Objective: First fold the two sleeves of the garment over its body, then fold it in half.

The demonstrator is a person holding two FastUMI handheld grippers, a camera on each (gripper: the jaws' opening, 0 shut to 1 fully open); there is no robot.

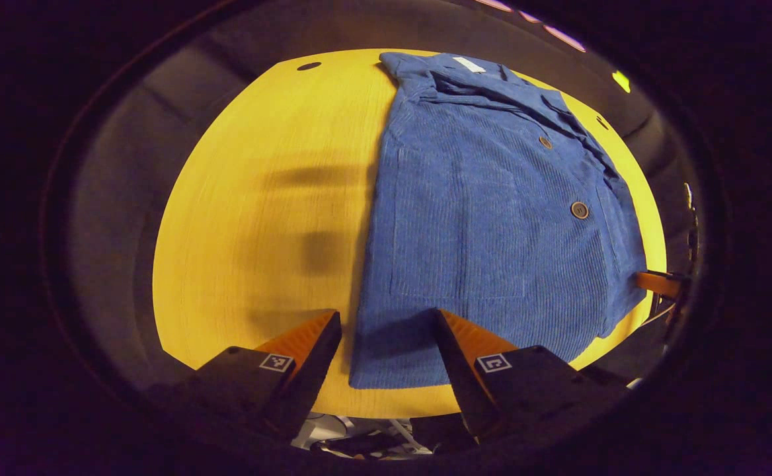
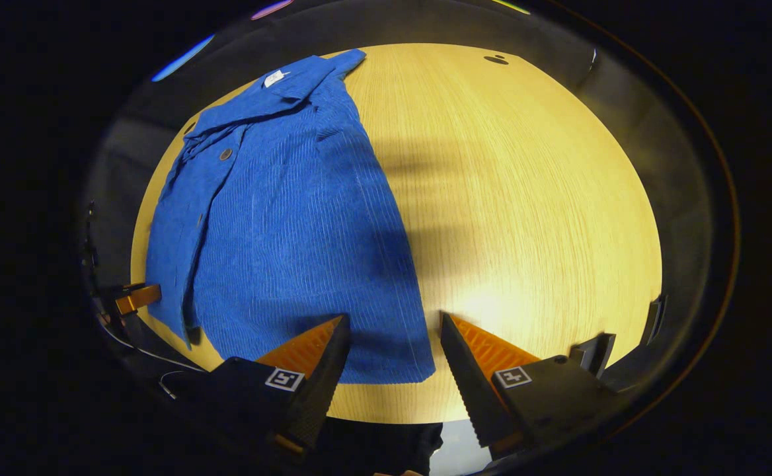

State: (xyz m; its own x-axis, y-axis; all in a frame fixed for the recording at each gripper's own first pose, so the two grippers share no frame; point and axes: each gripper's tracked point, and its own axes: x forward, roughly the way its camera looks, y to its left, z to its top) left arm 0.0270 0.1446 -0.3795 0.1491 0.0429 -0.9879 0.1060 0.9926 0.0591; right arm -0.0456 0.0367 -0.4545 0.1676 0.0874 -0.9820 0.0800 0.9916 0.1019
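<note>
A blue corduroy jacket [image 1: 492,218] lies flat on the yellow wooden table [image 1: 260,218], collar at the far end, hem toward me, its sleeves lying folded in over the body. My left gripper [image 1: 386,327] hovers open over the hem's near left corner, nothing between its fingers. In the right gripper view the same jacket [image 2: 280,231] lies left of centre. My right gripper [image 2: 392,330] stands open above the hem's near right corner. The right gripper [image 1: 657,283] shows at the far right edge of the left gripper view, and the left gripper [image 2: 136,297] at the left edge of the right gripper view.
The table [image 2: 525,218] has bare wood on both sides of the jacket. Its near edge runs just below both grippers. A small dark hole [image 1: 308,66] sits at a far corner of the table, and another such hole [image 2: 496,59] shows in the right gripper view.
</note>
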